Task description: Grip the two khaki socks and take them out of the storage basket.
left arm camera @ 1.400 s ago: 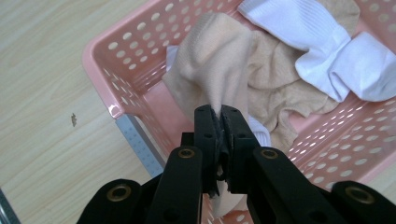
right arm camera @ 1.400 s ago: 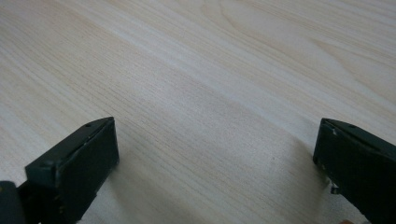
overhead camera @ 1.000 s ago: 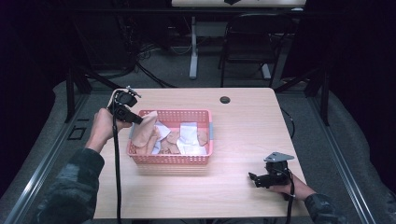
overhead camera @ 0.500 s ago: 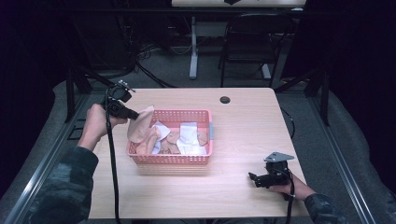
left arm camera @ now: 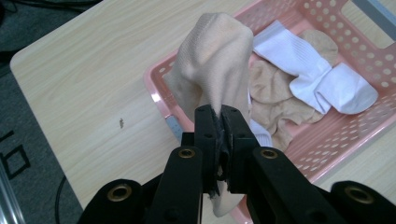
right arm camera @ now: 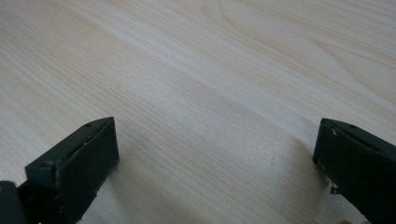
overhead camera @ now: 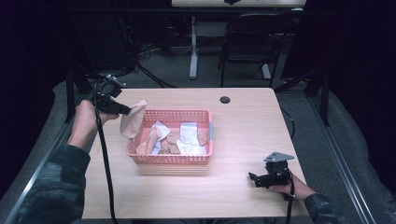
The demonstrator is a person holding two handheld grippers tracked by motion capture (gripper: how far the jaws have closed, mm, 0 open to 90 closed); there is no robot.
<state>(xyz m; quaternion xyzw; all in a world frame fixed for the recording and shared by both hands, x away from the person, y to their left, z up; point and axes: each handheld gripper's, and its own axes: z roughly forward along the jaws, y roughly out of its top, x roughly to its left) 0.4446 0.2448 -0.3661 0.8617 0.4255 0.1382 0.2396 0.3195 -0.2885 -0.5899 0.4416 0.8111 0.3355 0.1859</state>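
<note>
My left gripper (overhead camera: 122, 109) had its jaws clamped on a beige knitted sock (overhead camera: 131, 119) above the pink perforated plastic basket's (overhead camera: 169, 159) left rim; white socks (left arm camera: 322, 79) lay inside. My right gripper (overhead camera: 256, 178) rested wide open on the wooden desk (overhead camera: 243, 126).

The basket (overhead camera: 171, 158) blocks the table's (overhead camera: 243, 126) left middle, socks heaped inside; a beige sock (overhead camera: 132, 119) hangs over its left rim. Bare wood lies open from the basket to the right edge (one small black disc (overhead camera: 225, 100) near the far edge).
</note>
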